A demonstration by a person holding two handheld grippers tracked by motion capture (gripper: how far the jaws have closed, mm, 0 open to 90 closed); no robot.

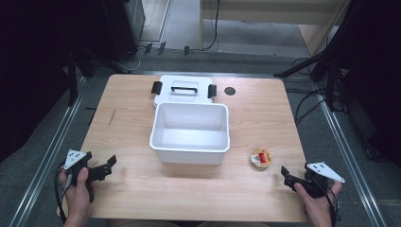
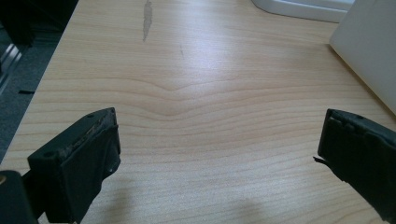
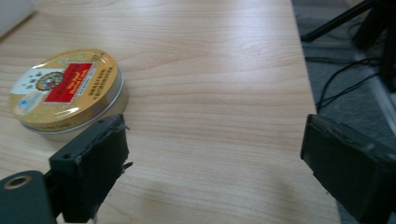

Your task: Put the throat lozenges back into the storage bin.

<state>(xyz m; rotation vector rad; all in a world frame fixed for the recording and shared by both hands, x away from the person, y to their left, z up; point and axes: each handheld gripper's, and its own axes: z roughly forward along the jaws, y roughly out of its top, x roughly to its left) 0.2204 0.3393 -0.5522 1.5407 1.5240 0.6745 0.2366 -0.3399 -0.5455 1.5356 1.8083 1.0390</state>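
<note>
Partly cropped white bin, round tin lettering unreadable, jaws apart.

tin lid: red panel with gold lettering, too blurred to read
elsewhere: no legible text or numbers
</note>
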